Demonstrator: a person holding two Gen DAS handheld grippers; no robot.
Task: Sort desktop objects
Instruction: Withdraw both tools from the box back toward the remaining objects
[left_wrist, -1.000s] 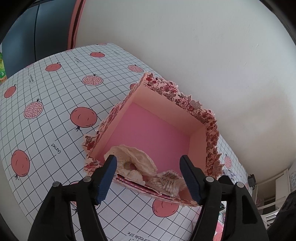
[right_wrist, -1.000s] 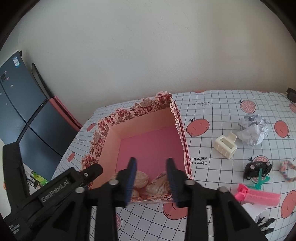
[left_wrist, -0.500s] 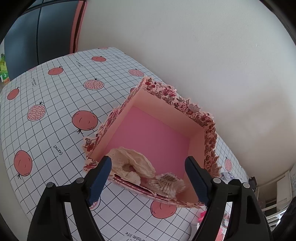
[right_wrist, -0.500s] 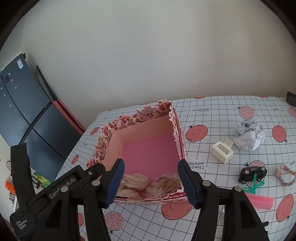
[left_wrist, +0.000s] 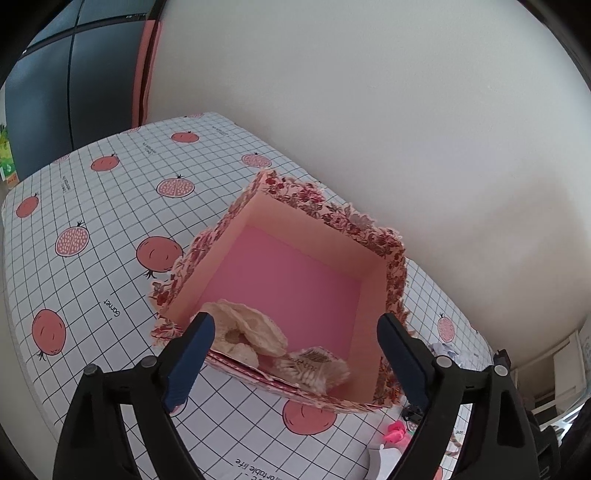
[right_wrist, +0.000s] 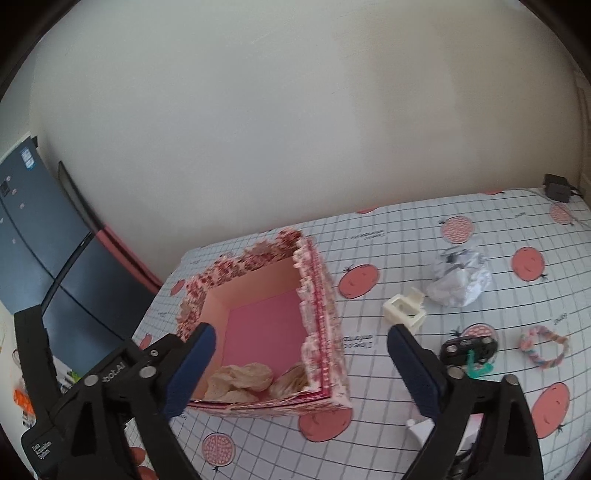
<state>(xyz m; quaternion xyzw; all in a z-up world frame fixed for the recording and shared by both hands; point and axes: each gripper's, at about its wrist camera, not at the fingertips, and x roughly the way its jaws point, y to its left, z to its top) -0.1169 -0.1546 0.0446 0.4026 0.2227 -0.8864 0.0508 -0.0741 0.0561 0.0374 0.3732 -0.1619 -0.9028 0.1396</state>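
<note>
Shells (left_wrist: 255, 334) lie inside the pink box (left_wrist: 295, 218), heaped against its near wall; in the right wrist view they (right_wrist: 240, 376) sit at about 7 o'clock of the box floor. The box (right_wrist: 325, 332) has a floral rim and stands open on the tablecloth (left_wrist: 92, 206), close to the wall.

The left gripper (left_wrist: 295, 354) hangs just above the box's near edge, its jaws wide and opening, with nothing pressed between the blue pads; the shells show through the gap but are not touched. The right gripper (right_wrist: 299, 365) is likewise spread and opening, holding nothing, its left pad over the box's near corner and its right pad out over the cloth.

At 3 o'clock of the box, well apart from it, lie a cream clip (right_wrist: 404, 310), crumpled paper (right_wrist: 461, 280), a small black item (right_wrist: 467, 349) and a braided band (right_wrist: 543, 349). A black adapter (right_wrist: 557, 188) rests at the cloth's far corner, near 1 o'clock.
</note>
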